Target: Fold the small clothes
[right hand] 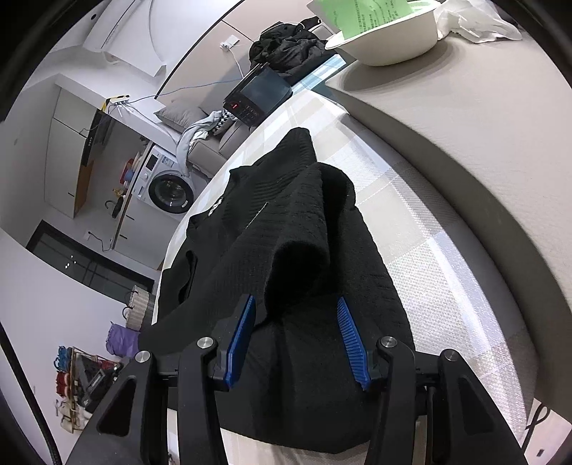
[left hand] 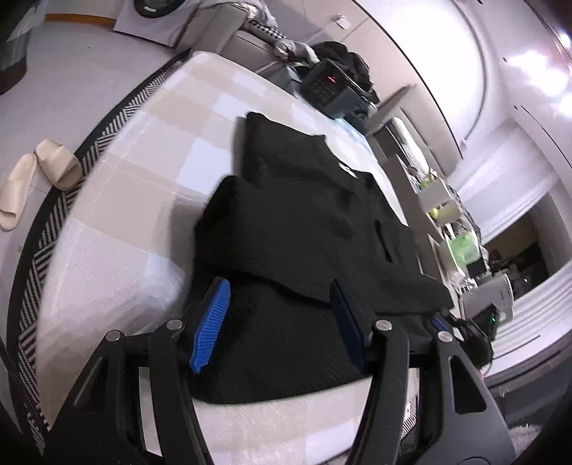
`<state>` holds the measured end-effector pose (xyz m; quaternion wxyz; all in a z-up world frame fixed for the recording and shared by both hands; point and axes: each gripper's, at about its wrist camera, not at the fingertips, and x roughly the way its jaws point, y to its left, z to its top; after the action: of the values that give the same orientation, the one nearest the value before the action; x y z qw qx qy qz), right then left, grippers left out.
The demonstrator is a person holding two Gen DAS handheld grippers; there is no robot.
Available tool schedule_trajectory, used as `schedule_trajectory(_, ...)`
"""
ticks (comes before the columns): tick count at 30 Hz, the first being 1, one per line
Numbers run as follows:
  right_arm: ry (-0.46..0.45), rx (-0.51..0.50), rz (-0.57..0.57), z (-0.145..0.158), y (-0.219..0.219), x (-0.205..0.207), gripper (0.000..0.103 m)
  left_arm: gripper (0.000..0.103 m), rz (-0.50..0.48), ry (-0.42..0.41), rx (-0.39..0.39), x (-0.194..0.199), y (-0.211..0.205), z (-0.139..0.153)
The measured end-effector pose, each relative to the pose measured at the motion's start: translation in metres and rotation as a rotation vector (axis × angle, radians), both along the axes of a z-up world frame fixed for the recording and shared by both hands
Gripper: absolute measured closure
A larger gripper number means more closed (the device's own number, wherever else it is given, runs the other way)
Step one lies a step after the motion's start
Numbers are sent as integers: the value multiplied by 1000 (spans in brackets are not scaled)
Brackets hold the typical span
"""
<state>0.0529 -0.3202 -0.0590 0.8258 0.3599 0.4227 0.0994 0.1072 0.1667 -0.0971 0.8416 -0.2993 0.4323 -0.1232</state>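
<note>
- Left wrist view: the black textured knit garment (left hand: 304,221) lies across the centre of the frame on a bed covered in a pale beige-and-white checked sheet (left hand: 143,150). One layer is already turned over the lower part, its folded edge running across the lower centre.
- Left tongs (left hand: 279,314), with blue ribbed pads, stand wide apart over the garment's near portion, nothing pinched between them; open, empty.
- Upper centre of the frame: a dark box-shaped device with a keypad and red display (left hand: 330,87) sits at the far end of the bed, a heap of dark clothing (left hand: 352,62) behind it. Pale slippers (left hand: 39,175) lie on the floor at left.
- Right wrist view: the same garment (right hand: 286,250) fills the centre, with a soft rumpled hump rising just ahead of the right tongs (right hand: 296,339). Their pads are spread either side of the cloth without clamping it; open.
- Upper right of the frame: a white round plastic basin (right hand: 386,43) holds a green printed sheet (right hand: 364,16); what else is inside, cannot tell.
- Judgement: fabric looks soft, limp, light, fairly thick; not slippery against ribbed pads. It will sag, so pinch at a corner or hem edge, through both layers where doubled, and drag low across the bed.
</note>
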Motion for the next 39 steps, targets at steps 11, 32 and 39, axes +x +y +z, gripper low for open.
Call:
schedule_trajectory(11,-10,11,-9,-1,5,-1,53,49,-4,61,-106,21,-18,-38)
schedule_trajectory(32,-52,52,-62,-5,4,16,52,50,219,-39,-84,80,-2,-32)
schedule_trajectory(39,-98,36,-111,2,10,29,95,102,260,-22,-104,89,9,-34)
